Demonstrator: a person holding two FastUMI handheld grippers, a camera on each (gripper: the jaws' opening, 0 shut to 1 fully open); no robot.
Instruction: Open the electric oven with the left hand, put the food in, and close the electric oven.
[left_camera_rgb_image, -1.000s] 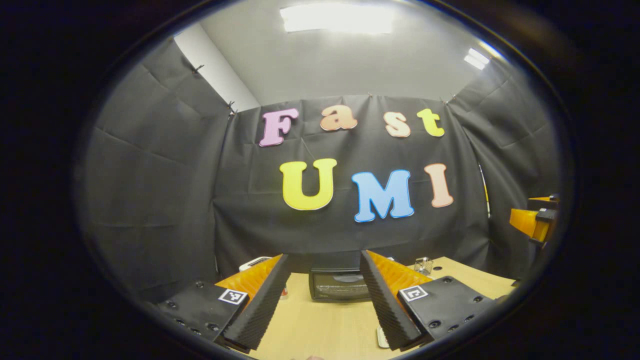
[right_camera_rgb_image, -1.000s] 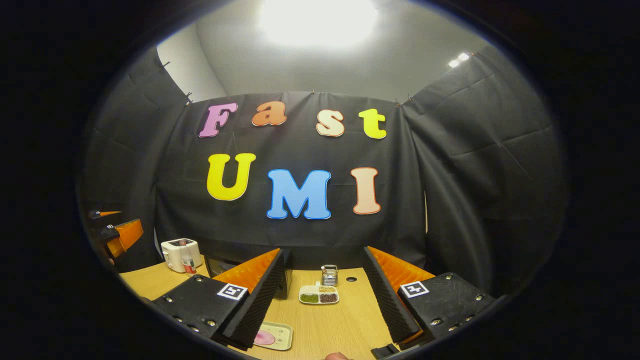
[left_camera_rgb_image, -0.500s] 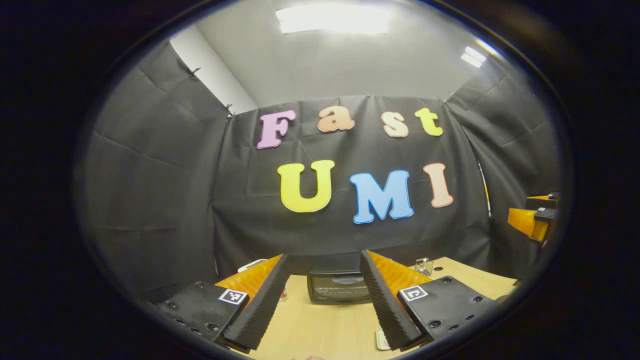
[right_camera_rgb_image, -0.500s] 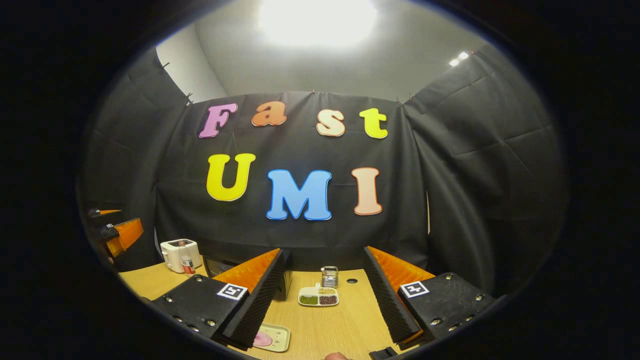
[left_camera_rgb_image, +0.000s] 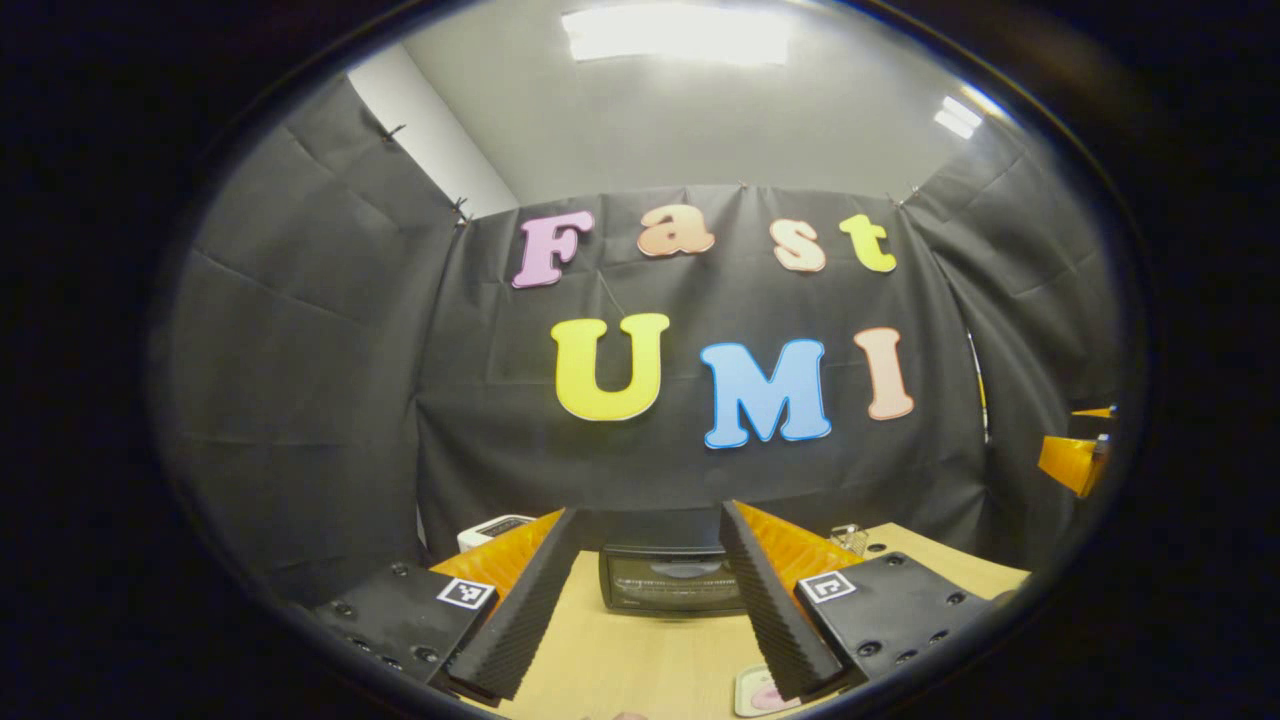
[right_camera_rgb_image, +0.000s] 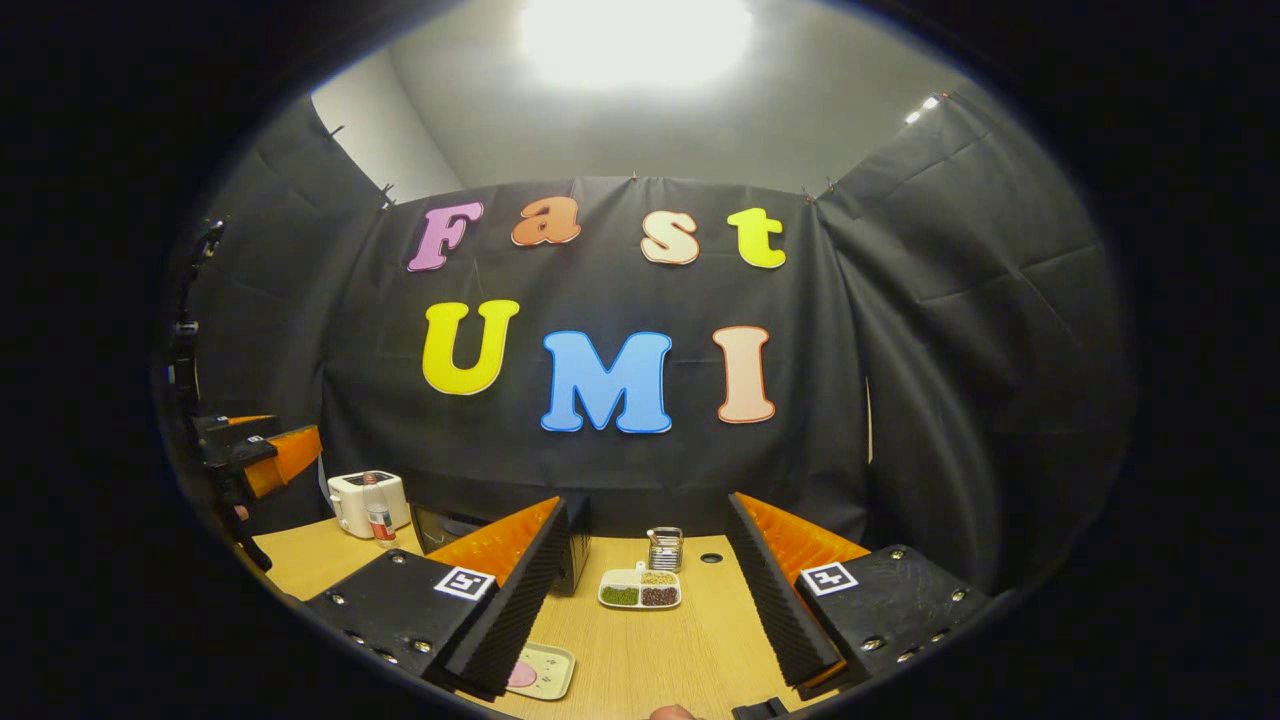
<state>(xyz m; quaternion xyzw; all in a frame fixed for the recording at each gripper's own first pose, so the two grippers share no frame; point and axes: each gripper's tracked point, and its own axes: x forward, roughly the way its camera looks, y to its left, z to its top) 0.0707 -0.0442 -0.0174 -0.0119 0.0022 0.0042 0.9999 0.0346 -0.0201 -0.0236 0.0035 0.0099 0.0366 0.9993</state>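
On the wooden table (right_camera_rgb_image: 690, 640), a white toaster (right_camera_rgb_image: 366, 501) stands at the far left with a small bottle (right_camera_rgb_image: 379, 522) just in front. Toward the middle lies a divided white dish (right_camera_rgb_image: 640, 590) of green, brown and tan bits, a wire caddy (right_camera_rgb_image: 664, 547) behind it.

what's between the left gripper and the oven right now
Bare tabletop, seen in the left gripper view: the open left gripper frames the closed oven ahead.

Black-draped booth (right_camera_rgb_image: 960, 330), bright ceiling light (right_camera_rgb_image: 635, 35)
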